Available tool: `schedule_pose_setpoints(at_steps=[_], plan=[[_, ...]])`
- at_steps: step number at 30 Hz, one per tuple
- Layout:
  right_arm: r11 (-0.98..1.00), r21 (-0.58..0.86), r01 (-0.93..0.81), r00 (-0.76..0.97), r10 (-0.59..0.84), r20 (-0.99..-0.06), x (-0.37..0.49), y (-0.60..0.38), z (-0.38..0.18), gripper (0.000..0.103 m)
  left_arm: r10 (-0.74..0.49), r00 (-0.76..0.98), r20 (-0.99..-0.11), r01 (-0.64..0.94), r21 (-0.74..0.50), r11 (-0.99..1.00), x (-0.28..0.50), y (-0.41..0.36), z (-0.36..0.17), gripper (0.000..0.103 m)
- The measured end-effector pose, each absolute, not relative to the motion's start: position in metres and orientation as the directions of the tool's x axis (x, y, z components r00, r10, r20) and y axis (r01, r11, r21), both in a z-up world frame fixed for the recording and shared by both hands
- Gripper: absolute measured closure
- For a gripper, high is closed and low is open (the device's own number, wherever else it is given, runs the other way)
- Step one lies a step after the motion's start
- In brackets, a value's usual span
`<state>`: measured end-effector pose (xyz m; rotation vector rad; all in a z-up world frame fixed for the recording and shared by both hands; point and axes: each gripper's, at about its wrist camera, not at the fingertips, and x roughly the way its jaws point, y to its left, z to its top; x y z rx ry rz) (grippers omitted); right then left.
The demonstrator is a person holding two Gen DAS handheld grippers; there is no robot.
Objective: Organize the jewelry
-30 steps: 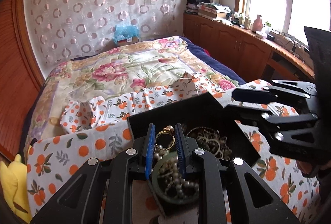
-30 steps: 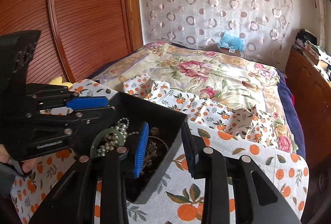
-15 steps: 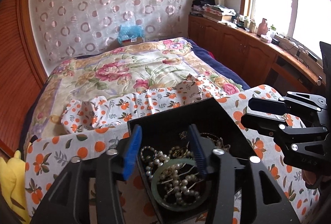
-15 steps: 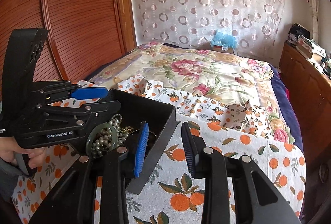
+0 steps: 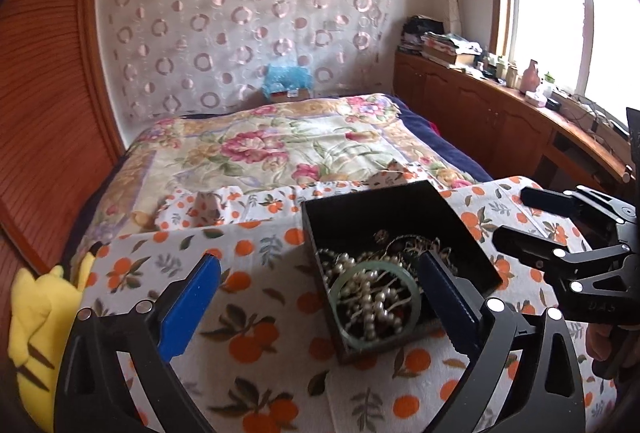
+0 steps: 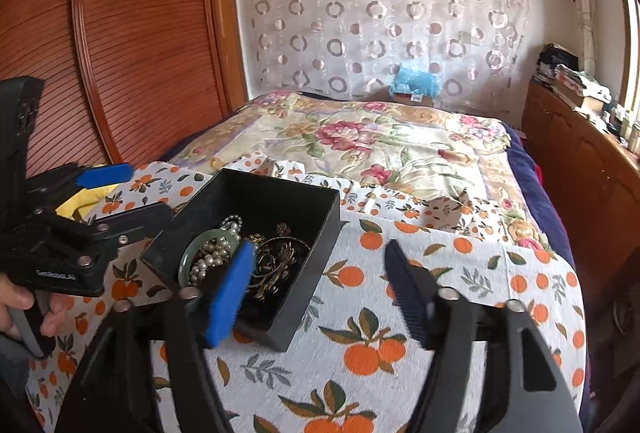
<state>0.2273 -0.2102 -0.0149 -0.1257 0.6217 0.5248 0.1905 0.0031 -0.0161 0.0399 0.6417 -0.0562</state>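
Note:
A black open box (image 5: 360, 207) (image 6: 280, 193) stands on an orange-print cloth (image 5: 256, 345) (image 6: 400, 353). It holds a green bangle (image 5: 344, 285) (image 6: 188, 257), a pearl string (image 5: 372, 297) (image 6: 212, 257) and tangled gold chains (image 5: 416, 249) (image 6: 276, 261). My left gripper (image 5: 316, 297) is wide open and empty, above the box's near left corner. My right gripper (image 6: 320, 285) is wide open and empty over the box's right wall; it also shows in the left wrist view (image 5: 532, 221), right of the box. The left gripper shows in the right wrist view (image 6: 116, 197), left of the box.
The cloth covers a table at the foot of a bed with a floral quilt (image 5: 280, 149) (image 6: 360, 137). A yellow plush toy (image 5: 36, 313) lies at the table's left edge. Wooden cabinets (image 5: 480, 121) run along the right wall, a wooden wardrobe (image 6: 120, 53) along the left.
My left gripper let go of a gold ring with pearls, opened wide and drew back to the left of the box. My right gripper opened wider.

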Motion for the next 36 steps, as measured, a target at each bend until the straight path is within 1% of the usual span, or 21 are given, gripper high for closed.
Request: schedule_pose_setpoints(at_steps=[2, 5, 8, 13, 23, 29, 36], plan=[[0.87, 0.045, -0.491, 0.697, 0.423, -0.579, 0.221, -0.212, -0.015, 0.016, -0.036, 0.798, -0.602, 0.058, 0.017, 0.998, 0.181, 0.004, -0.017, 0.008], [0.882, 0.042, -0.469, 0.716, 0.408, -0.567, 0.21, -0.216, -0.013, 0.009, -0.038, 0.793, -0.608, 0.049, 0.001, 0.999, 0.166, 0.007, -0.018, 0.008], [0.889, 0.04, -0.456, 0.732, 0.4, -0.551, 0.198, -0.22, -0.008, 0.005, -0.036, 0.801, -0.597, 0.042, -0.004, 0.999, 0.151, 0.009, -0.014, 0.008], [0.898, 0.041, -0.438, 0.763, 0.396, -0.512, 0.172, -0.226, 0.005, 0.003, -0.038, 0.816, -0.577, 0.033, -0.019, 0.999, 0.122, 0.011, -0.003, 0.008], [0.913, 0.061, -0.404, 0.82, 0.391, -0.417, 0.107, -0.24, 0.029, 0.003, -0.018, 0.849, -0.529, 0.009, -0.02, 1.0, 0.066, 0.01, 0.017, 0.008], [0.912, 0.087, -0.402, 0.826, 0.401, -0.396, 0.089, -0.247, 0.033, 0.003, 0.009, 0.868, -0.497, -0.004, 0.01, 1.0, 0.046, 0.006, 0.025, 0.008], [0.915, 0.087, -0.393, 0.832, 0.394, -0.39, 0.079, -0.25, 0.033, 0.003, 0.006, 0.878, -0.479, -0.005, 0.002, 1.0, 0.037, 0.005, 0.031, 0.008]])
